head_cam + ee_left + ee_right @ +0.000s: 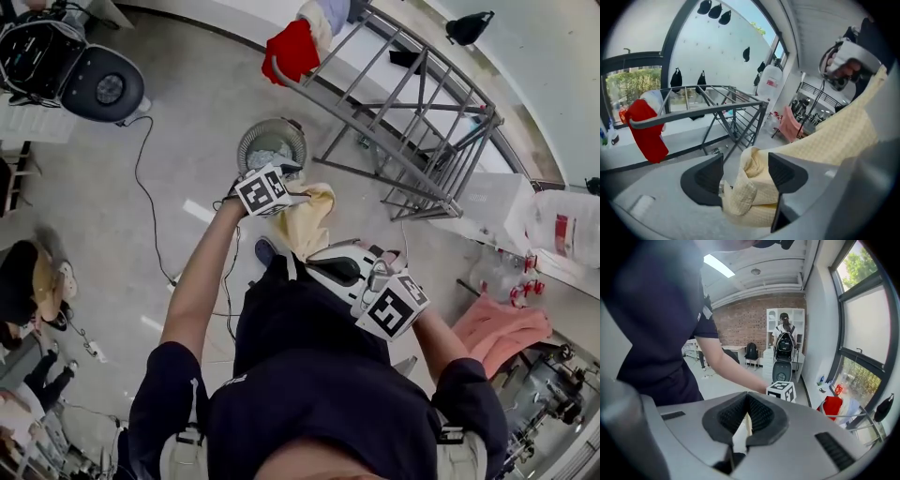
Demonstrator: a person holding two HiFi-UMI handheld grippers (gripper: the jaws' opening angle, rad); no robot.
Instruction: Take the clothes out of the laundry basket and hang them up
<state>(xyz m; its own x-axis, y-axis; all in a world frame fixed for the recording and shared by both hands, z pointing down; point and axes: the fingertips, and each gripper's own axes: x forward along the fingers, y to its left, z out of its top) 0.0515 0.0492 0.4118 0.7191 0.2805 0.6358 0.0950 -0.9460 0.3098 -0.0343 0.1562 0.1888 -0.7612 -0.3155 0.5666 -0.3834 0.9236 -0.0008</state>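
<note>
A pale yellow waffle cloth point(306, 221) stretches between my two grippers, above the floor and in front of the person's body. My left gripper point(745, 176) is shut on a bunched fold of that cloth point(750, 187), which fills the gap between its jaws. From there the cloth runs up and right to my right gripper point(843, 63). In its own view, my right gripper point(747, 416) is shut on a thin pale edge of the cloth point(746, 425). The round wire laundry basket point(272, 142) stands on the floor just beyond the left gripper point(292, 197). The grey drying rack point(412, 122) carries a red garment point(291, 50).
A pink cloth point(499, 330) lies low at the right, beside clutter and bottles. A black cable point(142, 187) runs across the floor at the left. A large white jug point(768, 83) stands behind the rack. A person with a backpack point(783, 336) is far off by the brick wall.
</note>
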